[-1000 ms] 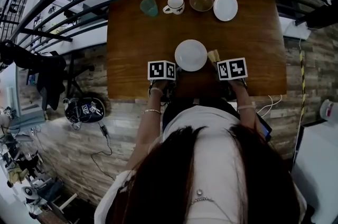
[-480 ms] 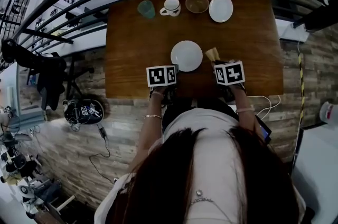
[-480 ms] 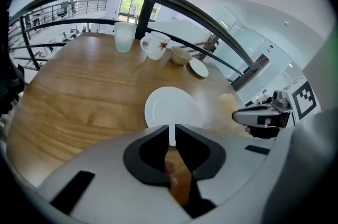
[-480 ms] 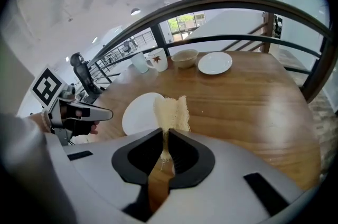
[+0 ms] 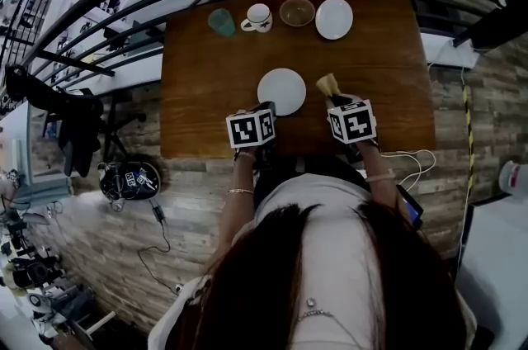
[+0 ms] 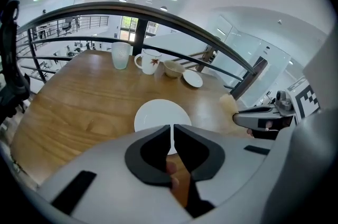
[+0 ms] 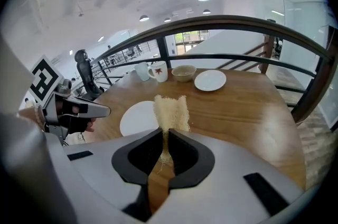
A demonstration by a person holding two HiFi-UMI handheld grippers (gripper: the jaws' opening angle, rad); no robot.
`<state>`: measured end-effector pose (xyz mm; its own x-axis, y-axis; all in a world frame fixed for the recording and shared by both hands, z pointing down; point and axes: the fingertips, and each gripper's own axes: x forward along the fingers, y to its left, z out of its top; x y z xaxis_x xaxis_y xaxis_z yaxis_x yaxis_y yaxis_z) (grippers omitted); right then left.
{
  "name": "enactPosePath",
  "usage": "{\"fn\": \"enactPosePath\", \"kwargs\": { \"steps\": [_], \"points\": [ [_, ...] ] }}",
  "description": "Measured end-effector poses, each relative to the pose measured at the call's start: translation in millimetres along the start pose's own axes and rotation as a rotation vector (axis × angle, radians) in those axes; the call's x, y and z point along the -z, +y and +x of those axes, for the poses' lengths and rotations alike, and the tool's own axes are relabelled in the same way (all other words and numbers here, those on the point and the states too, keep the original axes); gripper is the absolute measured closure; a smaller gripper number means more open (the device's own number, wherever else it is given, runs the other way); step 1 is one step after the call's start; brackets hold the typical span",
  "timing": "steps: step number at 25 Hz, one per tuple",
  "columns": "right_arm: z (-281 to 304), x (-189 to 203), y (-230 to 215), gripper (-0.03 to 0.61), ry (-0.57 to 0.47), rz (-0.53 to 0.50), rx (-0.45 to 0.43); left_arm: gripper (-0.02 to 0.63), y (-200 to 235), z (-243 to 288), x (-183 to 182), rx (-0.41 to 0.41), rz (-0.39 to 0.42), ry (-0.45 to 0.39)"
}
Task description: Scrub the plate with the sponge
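The desk (image 5: 206, 76) is warm brown wood with a streaked grain. The plate (image 5: 281, 91) is plain white, and so is the small plate (image 5: 334, 18). The sponge (image 7: 170, 112) is pale straw-yellow with a fibrous weave. The bowl (image 5: 297, 11) is tan, the mug (image 6: 149, 62) white with a small reddish motif, and the cup (image 6: 120, 55) a pale frosted green. The left gripper (image 6: 172, 133) and right gripper (image 7: 166, 136) are grey with black jaws, and their cubes bear black-and-white square markers.

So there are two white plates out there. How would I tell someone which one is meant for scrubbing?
Find the brown wooden table; a green glass, white mug, brownish bowl and second white plate line its far edge. Yours is the round white plate lying alone mid-table, just ahead of the left hand-held gripper and beside the yellowish fibrous sponge.
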<state>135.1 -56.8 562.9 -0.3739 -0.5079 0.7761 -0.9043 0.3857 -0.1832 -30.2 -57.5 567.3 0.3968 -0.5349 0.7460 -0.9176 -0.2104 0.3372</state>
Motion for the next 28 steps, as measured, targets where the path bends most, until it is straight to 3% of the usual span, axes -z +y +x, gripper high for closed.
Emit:
{"fn": "enactPosePath", "kwargs": {
  "steps": [17,28],
  "points": [
    [-34,-21,-19,0.52,-0.193,-0.038,0.038,0.595,-44,-15,-14,0.002,0.047,-0.106],
    [-41,-12,-26,0.52,-0.208,-0.033,0.036,0.595,-62,-23,-20,0.001,0.08,-0.143]
  ]
}}
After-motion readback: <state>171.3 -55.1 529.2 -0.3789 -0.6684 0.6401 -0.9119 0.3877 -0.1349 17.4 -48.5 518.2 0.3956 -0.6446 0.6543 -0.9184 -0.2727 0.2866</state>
